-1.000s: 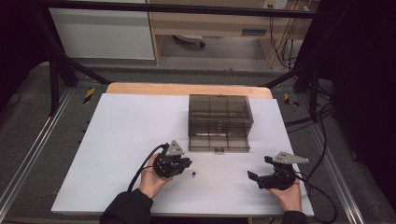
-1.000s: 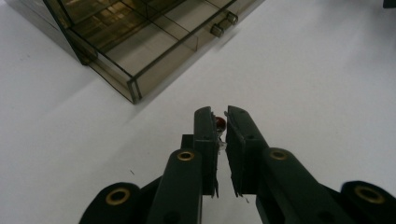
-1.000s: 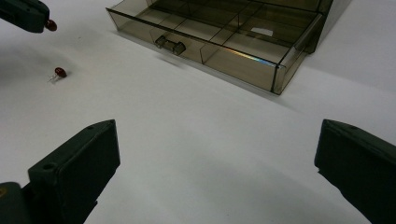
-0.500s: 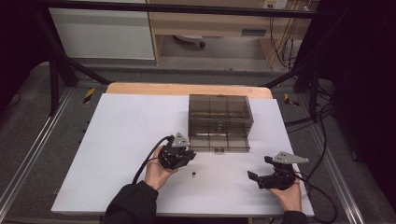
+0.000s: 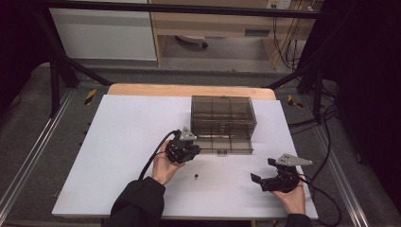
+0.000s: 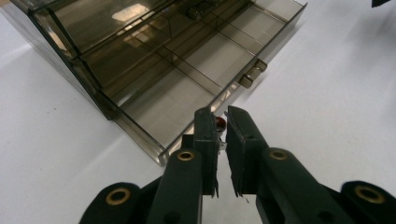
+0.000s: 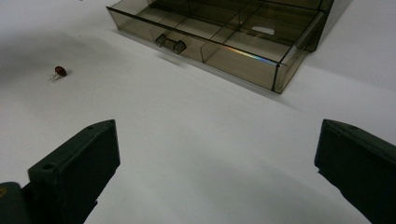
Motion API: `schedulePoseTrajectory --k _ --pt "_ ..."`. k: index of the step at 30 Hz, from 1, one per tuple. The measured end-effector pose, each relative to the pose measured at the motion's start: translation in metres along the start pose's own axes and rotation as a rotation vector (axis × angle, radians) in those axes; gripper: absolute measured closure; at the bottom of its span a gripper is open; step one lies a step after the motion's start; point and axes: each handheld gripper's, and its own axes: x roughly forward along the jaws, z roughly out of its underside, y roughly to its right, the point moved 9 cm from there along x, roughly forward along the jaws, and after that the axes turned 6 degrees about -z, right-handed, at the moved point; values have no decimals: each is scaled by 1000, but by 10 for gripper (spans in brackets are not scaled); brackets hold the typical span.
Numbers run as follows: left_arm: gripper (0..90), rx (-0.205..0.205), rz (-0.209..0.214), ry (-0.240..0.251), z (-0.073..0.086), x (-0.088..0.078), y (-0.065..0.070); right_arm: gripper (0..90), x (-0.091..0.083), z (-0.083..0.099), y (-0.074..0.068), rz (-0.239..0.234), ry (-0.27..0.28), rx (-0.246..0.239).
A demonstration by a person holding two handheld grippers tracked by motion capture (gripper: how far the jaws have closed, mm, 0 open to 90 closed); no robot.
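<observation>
Pinching a small red component (image 6: 220, 123), the left gripper (image 6: 222, 133) hangs at the open drawer's (image 5: 222, 143) near edge; deposit apparently remains. Another red component (image 7: 60, 71) lies on the table (image 5: 118, 142). Right gripper (image 7: 217, 168) spread, idle.

left tongs (image 6: 222, 135): jaws nearly closed, pinching | right tongs (image 7: 217, 163): jaws spread wide

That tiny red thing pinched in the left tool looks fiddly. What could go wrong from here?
1. The small red bead-like part with thin wire legs is held only at the very tips of the left gripper, so it might slip out and fall short of the smoky transparent plastic drawer box.
2. It could drop into the wrong compartment.
3. A second small red part lies loose on the white table, where a hand might knock it.
</observation>
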Motion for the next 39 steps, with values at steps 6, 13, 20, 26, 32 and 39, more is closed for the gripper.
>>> schedulePoseTrajectory --k 6,13,20,26,32,39 --pt "824 -13 -13 0 -5 9 -6 7 0 0 0 0 1 1" --pt "824 -24 -35 0 -9 15 -13 7 0 0 0 0 0 -1" --pt "823 -25 -54 -8 -10 27 -17 7 0 0 0 0 -1 -1" --pt "822 -26 -77 -34 -4 40 -21 7 0 0 0 0 0 -3" --pt "821 -24 -85 -49 0 48 -23 7 0 0 0 -1 -1 -2" --pt "813 -29 -81 -52 1 52 -24 7 0 0 0 -1 0 -3"
